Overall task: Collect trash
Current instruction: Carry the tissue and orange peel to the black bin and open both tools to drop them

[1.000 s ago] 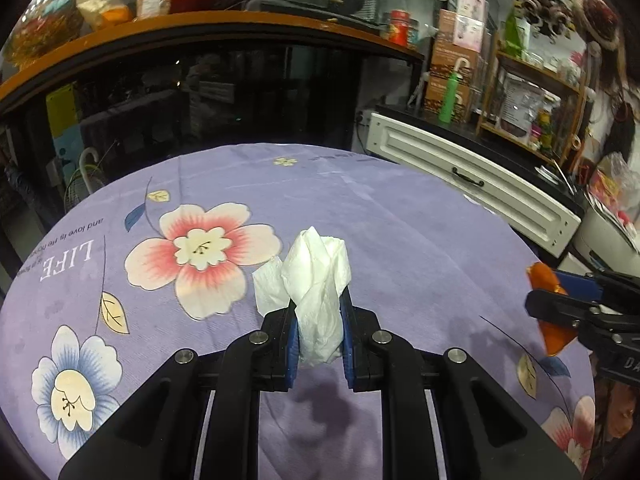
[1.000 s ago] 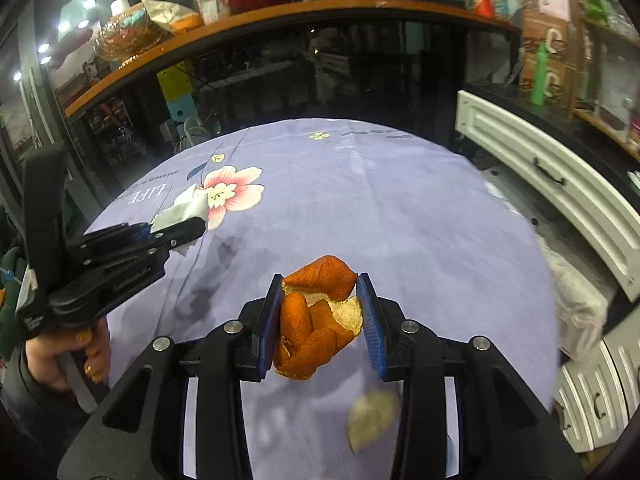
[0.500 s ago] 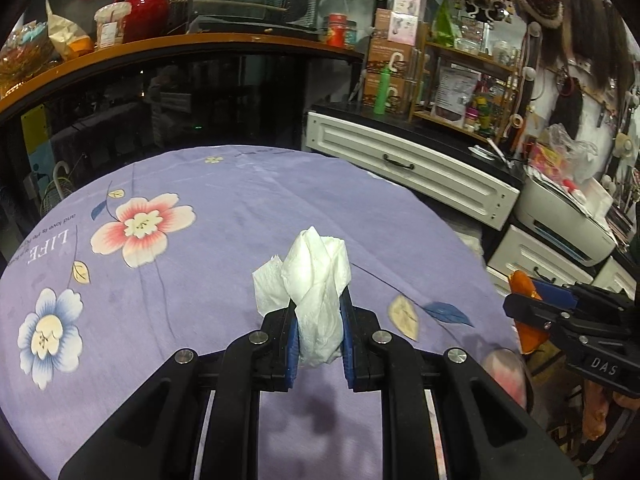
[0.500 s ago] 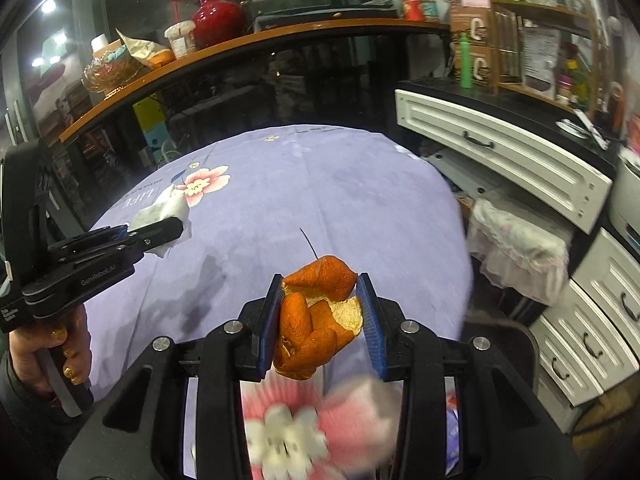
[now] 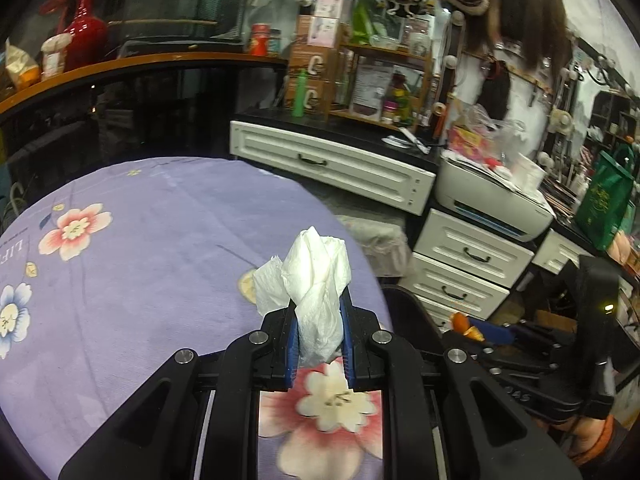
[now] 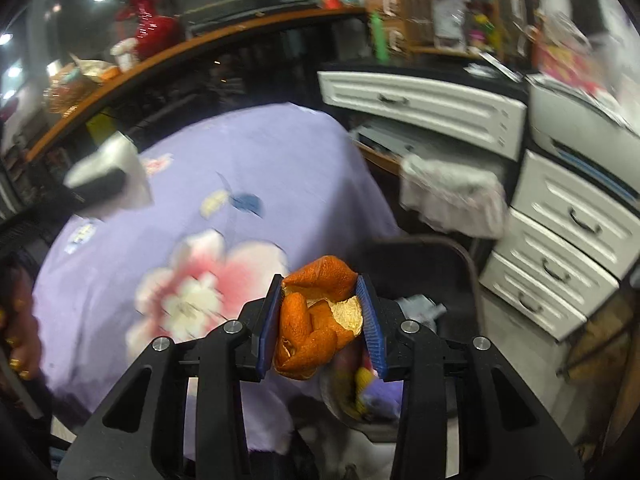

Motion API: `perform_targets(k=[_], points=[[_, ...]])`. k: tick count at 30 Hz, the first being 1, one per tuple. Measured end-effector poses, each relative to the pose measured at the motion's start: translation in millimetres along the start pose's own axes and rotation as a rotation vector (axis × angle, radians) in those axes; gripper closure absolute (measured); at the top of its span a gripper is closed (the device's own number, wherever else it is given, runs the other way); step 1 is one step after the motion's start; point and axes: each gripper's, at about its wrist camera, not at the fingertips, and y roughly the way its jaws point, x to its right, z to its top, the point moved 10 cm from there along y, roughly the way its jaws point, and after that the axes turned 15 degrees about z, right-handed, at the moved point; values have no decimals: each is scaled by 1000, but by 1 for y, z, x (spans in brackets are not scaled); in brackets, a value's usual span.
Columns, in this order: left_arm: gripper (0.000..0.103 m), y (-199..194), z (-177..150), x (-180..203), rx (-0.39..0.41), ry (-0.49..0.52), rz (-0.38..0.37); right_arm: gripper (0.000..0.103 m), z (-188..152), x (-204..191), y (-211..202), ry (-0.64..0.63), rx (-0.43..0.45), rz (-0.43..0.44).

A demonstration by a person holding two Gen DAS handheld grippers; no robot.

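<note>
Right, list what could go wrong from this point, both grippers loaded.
1. The orange peel sits loosely curled between the right gripper pads; a piece could slip out before it is over the bin below the table edge.
2. The crumpled tissue in the left gripper hangs above the purple tablecloth, away from the bin; released here, it would likely land back on the table.

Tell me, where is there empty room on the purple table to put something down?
The purple tablecloth is bare across its middle, between the pink flower print at its left and the left gripper holding the white tissue. The black counter beyond is crowded with bottles and boxes, and the printer top is piled with clutter.
</note>
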Motion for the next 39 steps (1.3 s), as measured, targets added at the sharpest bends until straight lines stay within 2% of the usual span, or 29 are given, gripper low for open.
perform_targets(k=[8,15,17,20,22,30,39], points=[[86,-8,-15,62,-5,75,-89,65,-36,51,17,84,-42,-51],[86,-1,-27,88,-39,106,-131,65,-51,74,38,125,-64,-62],[86,2,-32,94,-52,113,-138,59,-54,81,44,140,-73,-70],[86,7,-39,98,-69,125,-146,44,-59,90,47,167,-79,-79],[86,10,-43,103,-79,139,-145,44,-61,93,45,174,-75,-85],[86,28,-60,129,-112,209,-169,42,-54,105,5,144,-31,-164],[86,58,-74,157,-172,290,-188,41,-51,125,-51,181,38,-233]])
